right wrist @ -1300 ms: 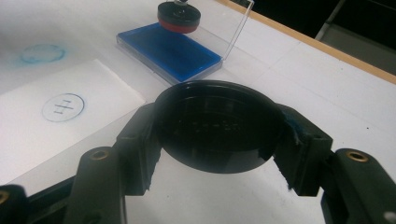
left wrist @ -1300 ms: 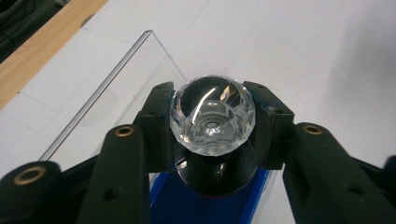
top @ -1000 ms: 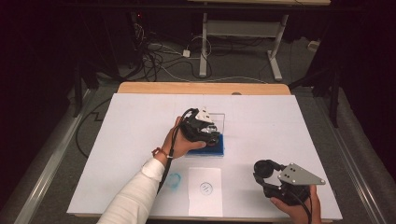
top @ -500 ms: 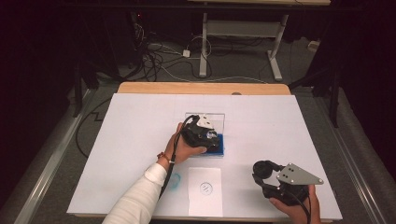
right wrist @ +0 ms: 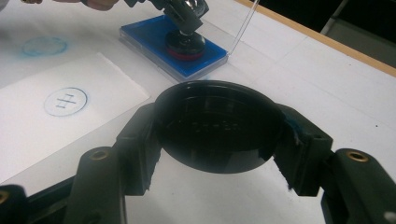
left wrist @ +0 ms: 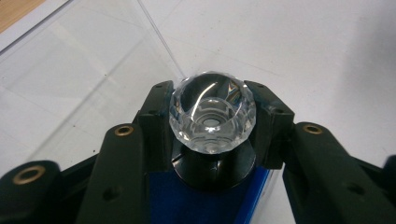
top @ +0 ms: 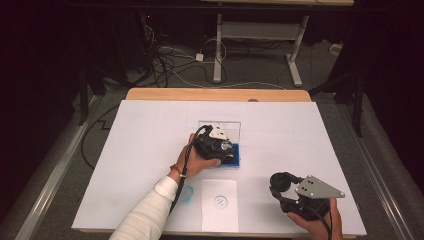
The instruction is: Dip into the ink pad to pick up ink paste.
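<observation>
Left hand-held gripper (left wrist: 212, 126) is clamped on the faceted clear knob of a stamp (left wrist: 212, 116), jaws pressing it from both sides; the stamp's black base sits down on the blue ink pad (right wrist: 175, 44), which lies in an open clear case (top: 219, 127) near the middle of the white-covered table (top: 300, 130). In the high view the left hand-held gripper (top: 216, 147) is over that pad, hand wrapped round it. Right hand-held gripper (right wrist: 219, 128) is closed on a round black cap (right wrist: 219, 126), probably the stamp's cover, held off to the near right side of the table, well apart from the pad; it shows there in the high view too (top: 295, 197). A white sheet (top: 219, 205) with one blue circular print lies at the near edge, and a blue ring mark (top: 186, 194) sits on the table cover just left of it. Step in hand looks like inking the stamp. To do it well: press straight down, keep the stamp upright so the whole face picks up ink, don't twist. Lift vertically so the pad case doesn't drag or tip. Keep grip firm, since the smooth knob could slip. Then carry it to a blank part of the sheet, clear of the existing print. Keep the cap parked out of the way.
</observation>
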A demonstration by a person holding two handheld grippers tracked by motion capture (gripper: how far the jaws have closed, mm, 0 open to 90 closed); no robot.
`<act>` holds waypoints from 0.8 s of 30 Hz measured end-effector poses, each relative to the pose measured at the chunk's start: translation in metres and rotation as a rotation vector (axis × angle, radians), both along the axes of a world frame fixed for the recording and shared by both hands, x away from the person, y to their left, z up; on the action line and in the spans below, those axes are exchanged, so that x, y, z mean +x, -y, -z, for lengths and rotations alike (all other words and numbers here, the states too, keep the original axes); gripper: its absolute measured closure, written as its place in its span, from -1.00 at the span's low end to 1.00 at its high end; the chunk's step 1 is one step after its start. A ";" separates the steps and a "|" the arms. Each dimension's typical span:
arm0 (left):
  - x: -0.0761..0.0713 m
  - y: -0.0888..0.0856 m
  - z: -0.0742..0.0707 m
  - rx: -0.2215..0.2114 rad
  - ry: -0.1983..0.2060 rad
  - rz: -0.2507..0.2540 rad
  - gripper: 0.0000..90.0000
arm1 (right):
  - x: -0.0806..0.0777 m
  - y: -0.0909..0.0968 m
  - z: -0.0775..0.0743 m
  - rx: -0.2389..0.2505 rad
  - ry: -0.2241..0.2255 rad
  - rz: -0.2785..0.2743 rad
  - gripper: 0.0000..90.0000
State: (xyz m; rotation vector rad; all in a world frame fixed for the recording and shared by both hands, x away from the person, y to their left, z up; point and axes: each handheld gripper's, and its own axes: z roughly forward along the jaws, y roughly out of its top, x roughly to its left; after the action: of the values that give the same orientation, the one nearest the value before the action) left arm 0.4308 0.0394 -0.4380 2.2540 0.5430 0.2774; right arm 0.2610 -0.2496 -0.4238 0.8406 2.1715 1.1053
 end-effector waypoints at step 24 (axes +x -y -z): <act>-0.005 0.001 -0.001 0.041 0.018 -0.001 0.21 | -0.001 0.000 -0.002 -0.004 0.012 0.008 -0.15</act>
State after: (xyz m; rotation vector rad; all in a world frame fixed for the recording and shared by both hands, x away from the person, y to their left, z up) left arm 0.4257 0.0383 -0.4371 2.2883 0.5337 0.3110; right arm 0.2596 -0.2500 -0.4221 0.8380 2.1580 1.0993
